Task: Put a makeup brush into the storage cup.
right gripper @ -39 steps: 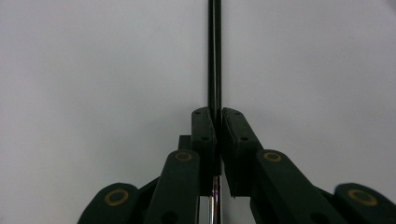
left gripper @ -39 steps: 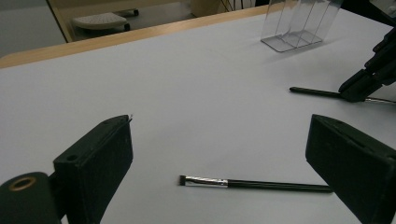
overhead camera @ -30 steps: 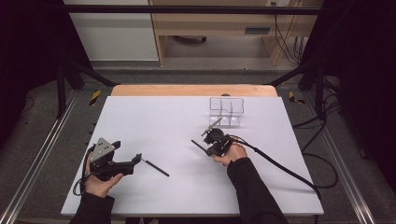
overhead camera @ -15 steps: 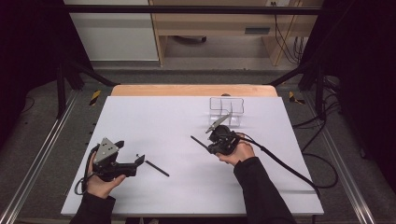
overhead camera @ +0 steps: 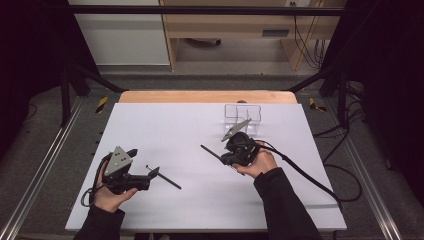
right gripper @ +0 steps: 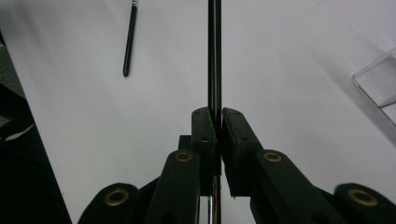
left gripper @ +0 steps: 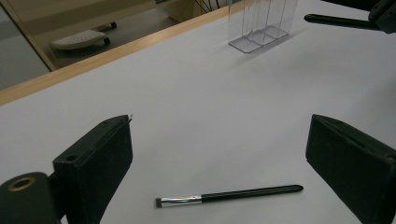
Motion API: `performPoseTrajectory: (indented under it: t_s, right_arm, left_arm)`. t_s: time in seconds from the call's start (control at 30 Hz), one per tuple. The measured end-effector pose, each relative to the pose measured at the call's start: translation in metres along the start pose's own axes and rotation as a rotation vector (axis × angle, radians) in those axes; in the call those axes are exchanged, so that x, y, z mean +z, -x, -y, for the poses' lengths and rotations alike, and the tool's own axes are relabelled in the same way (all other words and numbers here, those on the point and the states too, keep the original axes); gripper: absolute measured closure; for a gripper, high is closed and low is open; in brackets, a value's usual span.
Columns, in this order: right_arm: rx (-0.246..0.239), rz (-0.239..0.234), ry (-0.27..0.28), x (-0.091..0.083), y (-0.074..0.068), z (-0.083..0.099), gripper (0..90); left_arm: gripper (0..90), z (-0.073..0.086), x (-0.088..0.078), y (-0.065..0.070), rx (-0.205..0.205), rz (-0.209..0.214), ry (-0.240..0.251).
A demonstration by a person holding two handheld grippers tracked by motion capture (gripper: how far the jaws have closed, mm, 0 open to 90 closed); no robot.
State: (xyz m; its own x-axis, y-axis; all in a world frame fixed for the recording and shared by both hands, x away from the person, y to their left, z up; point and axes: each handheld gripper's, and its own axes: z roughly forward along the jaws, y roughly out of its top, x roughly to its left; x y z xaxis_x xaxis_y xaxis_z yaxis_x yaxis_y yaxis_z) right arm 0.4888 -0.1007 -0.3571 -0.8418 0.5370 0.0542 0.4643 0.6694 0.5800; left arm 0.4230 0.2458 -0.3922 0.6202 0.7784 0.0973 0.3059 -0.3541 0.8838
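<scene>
While your right gripper [right gripper: 215,116] was clamped on one black brush [right gripper: 214,56], the other makeup brush [left gripper: 229,195] lay crosswise just ahead of your left gripper [left gripper: 219,154], between its wide-apart fingers [left gripper: 100,158].

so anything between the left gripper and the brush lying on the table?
Nothing visible. In the left gripper view the brush lies flat on bare white table just ahead of the open left gripper, roughly between the jaws' line. The clear holder and the right gripper, shut on a second brush, are well off.
</scene>
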Motion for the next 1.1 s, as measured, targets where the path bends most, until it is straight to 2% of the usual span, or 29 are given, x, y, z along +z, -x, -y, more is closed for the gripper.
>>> performPoseTrajectory:
  t_s: [0.17, 0.37, 0.67, 0.7, 0.83, 0.97, 1.03, 1.1]
  right_arm:
    - [-0.009, -0.013, 0.01, -0.007, -0.002, -0.004, 84.3]
    - [-0.023, -0.032, 0.006, -0.007, -0.006, -0.008, 84.4]
    - [-0.033, -0.069, -0.013, -0.005, -0.009, -0.008, 84.4]
    - [-0.034, -0.072, -0.016, -0.005, -0.009, -0.008, 84.4]
    - [-0.037, -0.08, -0.023, -0.005, -0.009, -0.008, 84.4]
    - [-0.04, -0.088, -0.026, -0.004, -0.009, -0.008, 84.4]
    - [-0.042, -0.096, -0.027, -0.004, -0.01, -0.009, 84.4]
    - [-0.041, -0.097, -0.03, -0.004, -0.01, -0.009, 84.4]
  left_arm:
    - [6.4, -0.007, 0.002, 0.002, 0.035, 0.008, -0.008]
    - [6.4, -0.013, 0.006, 0.007, 0.073, 0.015, -0.018]
    - [6.4, -0.024, 0.016, 0.022, 0.172, 0.039, -0.049]
    - [6.4, -0.024, 0.016, 0.022, 0.172, 0.039, -0.049]
    - [6.4, -0.03, 0.021, 0.03, 0.237, 0.04, -0.06]
    - [6.4, -0.033, 0.023, 0.034, 0.249, 0.052, -0.067]
    - [6.5, -0.036, 0.025, 0.038, 0.284, 0.058, -0.078]
    - [6.5, -0.037, 0.026, 0.039, 0.291, 0.058, -0.08]
